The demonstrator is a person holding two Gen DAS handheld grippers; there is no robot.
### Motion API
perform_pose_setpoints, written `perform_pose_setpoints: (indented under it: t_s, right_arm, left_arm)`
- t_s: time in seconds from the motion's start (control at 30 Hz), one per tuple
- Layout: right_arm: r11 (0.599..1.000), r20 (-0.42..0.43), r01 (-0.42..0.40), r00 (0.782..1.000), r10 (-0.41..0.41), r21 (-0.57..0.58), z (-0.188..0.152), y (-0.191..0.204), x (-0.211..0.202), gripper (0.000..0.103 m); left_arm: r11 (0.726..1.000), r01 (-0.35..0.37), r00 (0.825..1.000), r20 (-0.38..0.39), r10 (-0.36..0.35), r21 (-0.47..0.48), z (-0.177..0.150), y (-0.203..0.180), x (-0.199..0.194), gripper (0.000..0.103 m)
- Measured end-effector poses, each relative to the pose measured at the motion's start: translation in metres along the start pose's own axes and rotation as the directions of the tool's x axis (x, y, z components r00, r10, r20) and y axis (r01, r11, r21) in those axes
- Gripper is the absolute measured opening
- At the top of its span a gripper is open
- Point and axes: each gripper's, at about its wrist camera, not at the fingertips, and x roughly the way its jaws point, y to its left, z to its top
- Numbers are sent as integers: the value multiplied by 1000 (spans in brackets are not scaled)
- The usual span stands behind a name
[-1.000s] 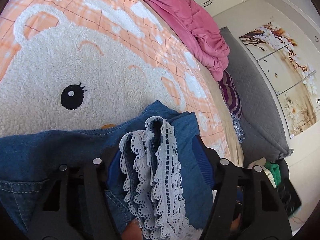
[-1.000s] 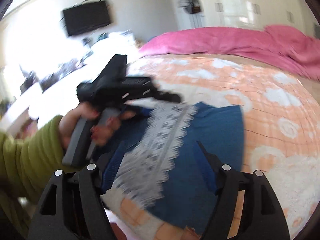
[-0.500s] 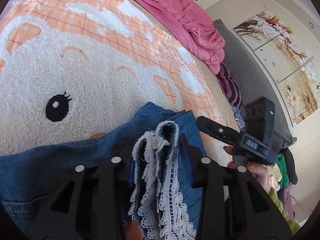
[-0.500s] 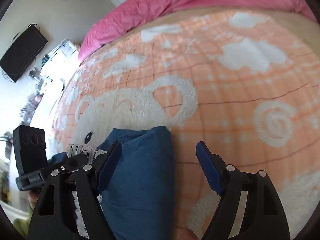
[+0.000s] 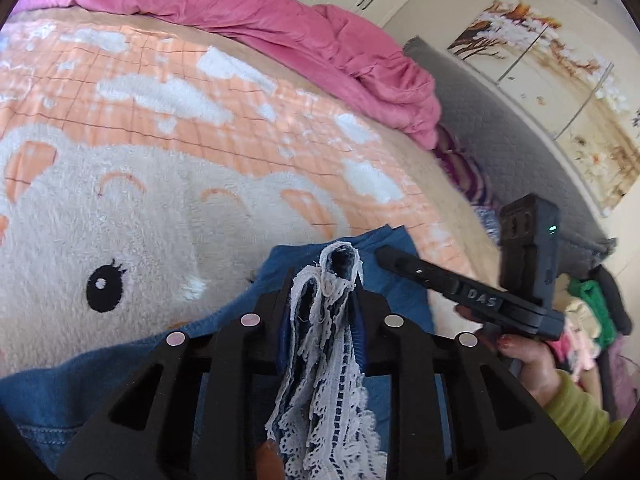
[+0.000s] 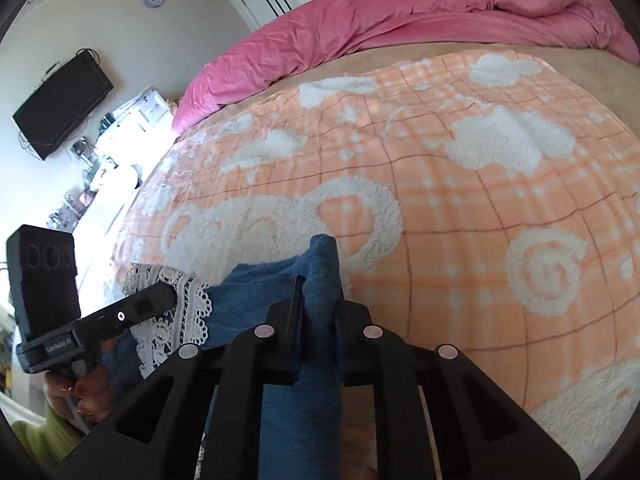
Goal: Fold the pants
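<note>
Blue denim pants with a white lace hem lie on an orange blanket with a white bear. My left gripper has its jaws closing, and the pads pinch the bunched lace hem. Just to its right in the left wrist view sits my right gripper, held by a hand in a green sleeve. In the right wrist view my right gripper is shut on a raised fold of the denim. My left gripper rests on the lace at the left.
A crumpled pink duvet lies along the far side of the bed. A grey padded headboard and a heap of clothes are at the right. A black TV hangs on the left wall.
The left jaws have narrowed onto the lace hem and lifted it a little. The right gripper swung in beside the left one and shut on the denim fold.
</note>
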Motion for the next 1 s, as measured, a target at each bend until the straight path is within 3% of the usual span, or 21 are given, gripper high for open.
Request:
perform_pose_setpoints:
  t_s: [0.1, 0.17, 0.23, 0.3, 0.33, 0.53, 0.6, 0.67, 0.8, 1.0]
  right_arm:
    - [995, -34, 74, 996, -77, -73, -6, 4, 23, 20]
    - [990, -49, 104, 993, -109, -98, -12, 3, 31, 26]
    - [992, -28, 96, 995, -99, -85, -11, 1, 24, 35]
    - [992, 21, 110, 994, -109, -59, -8, -3, 12, 60]
    - [992, 47, 120, 992, -118, -43, -7, -5, 5, 63]
    - [994, 93, 111, 989, -111, 7, -6, -12, -19, 64]
    - [993, 98, 120, 988, -119, -8, -7, -6, -28, 77]
    - [984, 122, 170, 979, -162, -53, -12, 4, -38, 83]
    - [971, 150, 210, 970, -193, -114, -27, 21, -59, 84]
    - [971, 146, 194, 974, -174, -139, -55, 32, -81, 84]
  left_arm:
    - [994, -110, 993, -49, 110, 0, -6, 10, 15, 18]
    - [993, -113, 992, -65, 111, -30, -8, 16, 16, 22]
    - [993, -112, 993, -52, 110, -40, -8, 18, 10, 32]
    - [991, -126, 991, -43, 124, -37, -8, 18, 3, 37]
    - [990, -133, 990, -41, 132, -36, -9, 18, -1, 40]
    - [985, -171, 985, -14, 170, -40, -16, 17, -21, 49]
    - [983, -180, 984, 2, 180, -30, -18, 11, -28, 55]
    - [984, -177, 984, 9, 177, -19, -22, 4, -34, 61]
    - [977, -214, 977, 26, 213, 18, -30, -11, -48, 67]
    - [970, -237, 971, 31, 236, 47, -45, -28, -65, 71]
